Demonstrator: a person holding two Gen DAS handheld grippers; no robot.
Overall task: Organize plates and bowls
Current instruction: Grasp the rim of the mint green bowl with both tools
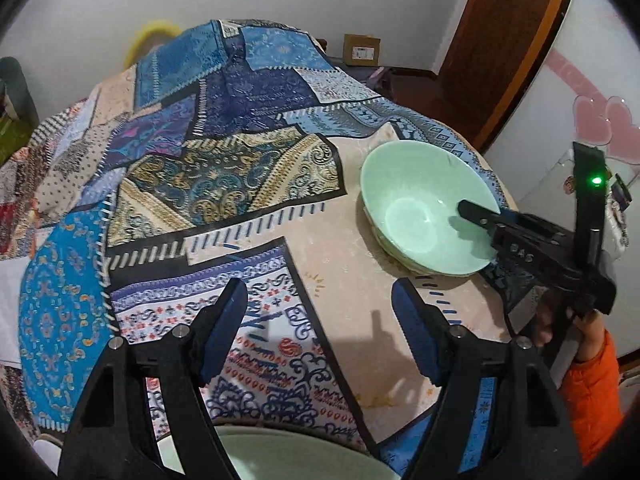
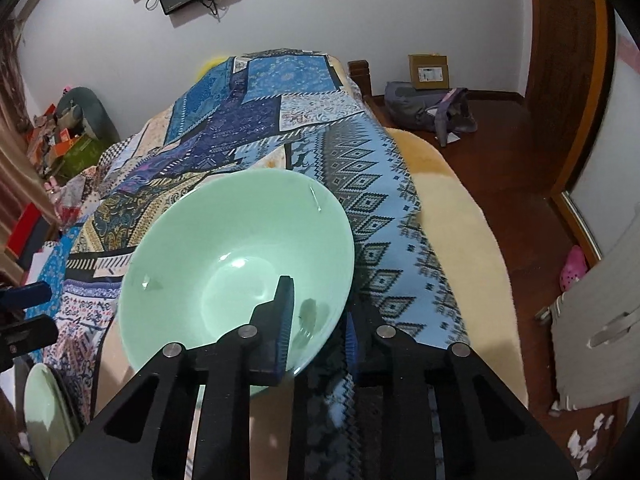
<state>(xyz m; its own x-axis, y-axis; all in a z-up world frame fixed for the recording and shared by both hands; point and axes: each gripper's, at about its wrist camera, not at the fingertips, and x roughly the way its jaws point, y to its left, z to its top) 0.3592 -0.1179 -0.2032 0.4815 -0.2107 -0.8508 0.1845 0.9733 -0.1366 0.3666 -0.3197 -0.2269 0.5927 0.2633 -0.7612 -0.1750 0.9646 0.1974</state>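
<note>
Right gripper [image 2: 314, 328] pinches the near rim of the green bowl [image 2: 240, 256]: one finger lies inside the bowl, the other outside under the wall, jaws closed narrow on the rim. Left gripper [image 1: 320, 332] hangs wide apart over the patterned cloth [image 1: 224, 184], nothing between its blue pads [image 1: 224, 328].

Count: two grippers. One deep bowl clearly seen. Under it, in the left wrist view, a pale rim edge [image 1: 400, 258] shows, seemingly one or more dishes stacked beneath; number cannot be told. One more green dish [image 1: 280, 456] sits at the bottom of that view, just below the left gripper; the right wrist view shows a green plate [image 2: 46, 412] at the near left edge of the table, possibly the same piece.

Bowl: pale mint green, glossy, wide flaring wall, small flat round base, plain inside, light glints on the glaze. It sits at the right edge of the table, on the beige part of the cloth beside a blue diamond-patterned strip [image 2: 384, 216].

A person's hand [image 1: 560, 320] in an orange sleeve [image 1: 592, 400] holds the right gripper's handle. Cloth is patchwork: blues, beige, paisley.
</note>
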